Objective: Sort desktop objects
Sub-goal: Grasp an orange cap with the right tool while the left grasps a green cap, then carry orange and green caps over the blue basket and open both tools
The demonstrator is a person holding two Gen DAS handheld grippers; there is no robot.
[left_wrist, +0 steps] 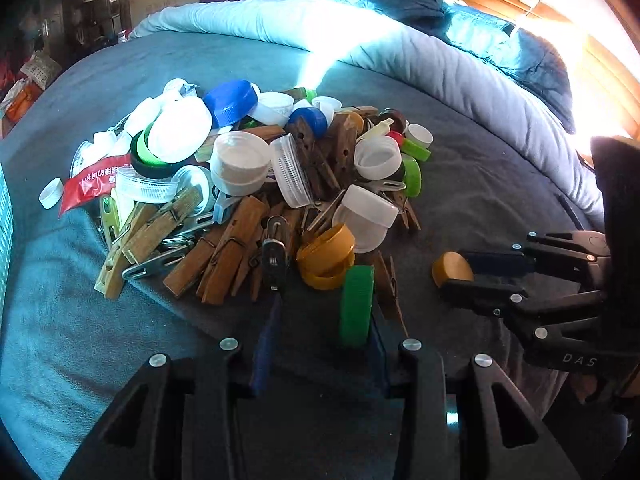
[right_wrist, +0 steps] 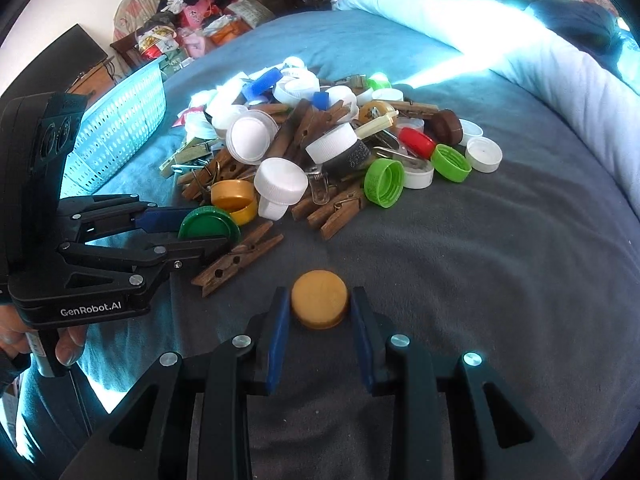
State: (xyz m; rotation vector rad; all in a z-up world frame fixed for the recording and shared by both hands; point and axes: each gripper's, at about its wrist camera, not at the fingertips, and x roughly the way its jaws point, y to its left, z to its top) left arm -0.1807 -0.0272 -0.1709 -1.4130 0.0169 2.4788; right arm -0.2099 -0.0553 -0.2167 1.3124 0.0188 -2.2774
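Observation:
A pile of plastic caps, small jars and wooden clothespins (left_wrist: 248, 184) lies on a grey-blue blanket (right_wrist: 480, 280). My right gripper (right_wrist: 320, 293) has its blue pads against both sides of an ochre-yellow cap (right_wrist: 319, 305) that rests on the blanket just in front of the pile. The left wrist view shows the same cap (left_wrist: 451, 267) pinched at the tips of the right gripper (left_wrist: 454, 273). My left gripper (left_wrist: 324, 304) is at the pile's near edge. A green cap (left_wrist: 356, 304) stands on edge against its right finger, with a clear gap to the left pad.
A light blue perforated basket (right_wrist: 120, 128) stands at the left of the pile. A rolled pale duvet (left_wrist: 440, 80) runs along the far side and right. A person's hand (right_wrist: 68, 344) holds the left gripper's handle. Bare blanket (right_wrist: 500, 340) lies to the right of the yellow cap.

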